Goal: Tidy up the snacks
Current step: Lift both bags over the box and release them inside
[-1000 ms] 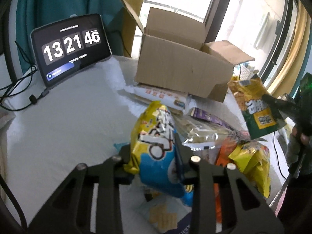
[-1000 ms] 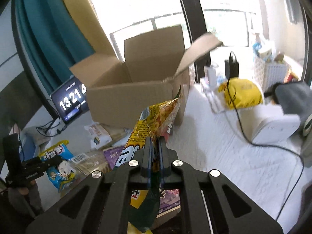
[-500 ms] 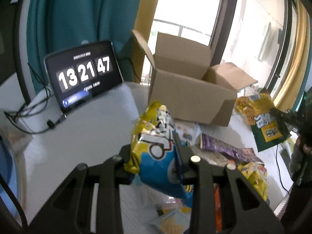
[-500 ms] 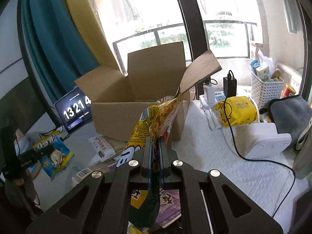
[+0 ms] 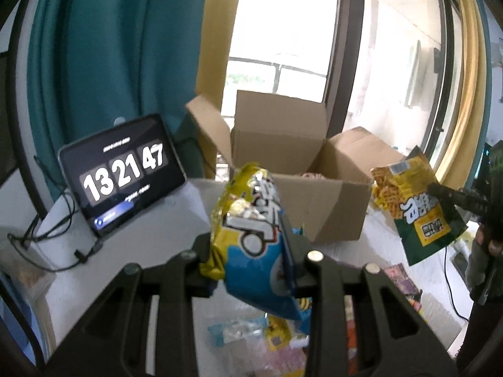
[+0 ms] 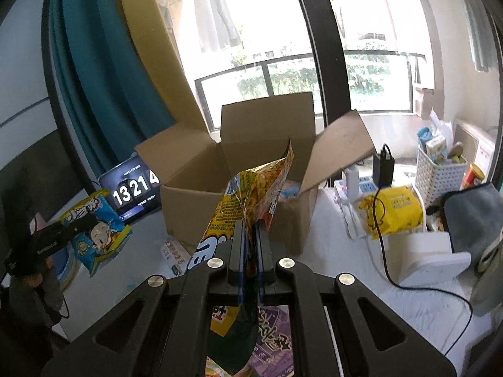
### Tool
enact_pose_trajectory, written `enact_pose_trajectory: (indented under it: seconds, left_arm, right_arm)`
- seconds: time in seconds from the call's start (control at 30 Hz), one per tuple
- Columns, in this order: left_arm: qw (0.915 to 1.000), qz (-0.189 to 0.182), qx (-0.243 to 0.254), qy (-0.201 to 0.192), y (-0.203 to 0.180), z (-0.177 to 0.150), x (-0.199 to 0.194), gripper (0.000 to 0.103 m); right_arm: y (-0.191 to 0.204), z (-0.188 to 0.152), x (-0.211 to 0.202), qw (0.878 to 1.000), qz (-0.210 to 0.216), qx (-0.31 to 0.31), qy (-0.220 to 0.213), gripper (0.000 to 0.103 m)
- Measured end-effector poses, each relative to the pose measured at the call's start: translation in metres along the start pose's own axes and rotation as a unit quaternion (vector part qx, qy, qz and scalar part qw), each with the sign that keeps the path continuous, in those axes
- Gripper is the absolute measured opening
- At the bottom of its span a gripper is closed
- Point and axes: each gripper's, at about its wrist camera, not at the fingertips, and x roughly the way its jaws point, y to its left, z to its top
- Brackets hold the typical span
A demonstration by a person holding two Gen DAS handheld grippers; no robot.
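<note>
My left gripper [image 5: 251,251] is shut on a blue and yellow snack bag [image 5: 251,238] and holds it up in front of the open cardboard box [image 5: 314,207]. My right gripper [image 6: 250,235] is shut on a yellow and green snack bag [image 6: 251,194], also raised near the box [image 6: 226,194]. Each held bag shows in the other view: the green bag [image 5: 415,207] right of the box, the blue bag [image 6: 94,229] left of it. Something pale lies inside the box.
A tablet clock [image 5: 122,176] stands left of the box with cables beside it. Loose snack packets [image 5: 276,336] lie on the white table below my grippers. A purple packet [image 6: 273,339], a yellow pouch [image 6: 393,210], a white basket [image 6: 443,169] and a charger cable lie to the right.
Both grippers have risen with their bags and now look down over the box's rim. The table and its packets have dropped lower in both views.
</note>
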Motion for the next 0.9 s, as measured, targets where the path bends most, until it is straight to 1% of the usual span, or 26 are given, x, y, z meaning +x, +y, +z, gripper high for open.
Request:
enact_pose_trajectory:
  seconds: [0.5,0.9]
  left_arm:
    - [0.9982,-0.008,0.045,-0.039,-0.018,0.042,0.023,0.033]
    - [0.9950,-0.008,0.068,-0.073,-0.030,0.076,0.049,0.033]
  right_arm:
    - [0.005,0.033,0.018,0.999,0.009,-0.030,-0.020,0.007]
    - [0.007,0.059,0.044,0.998,0.011,-0.047,-0.034,0.007]
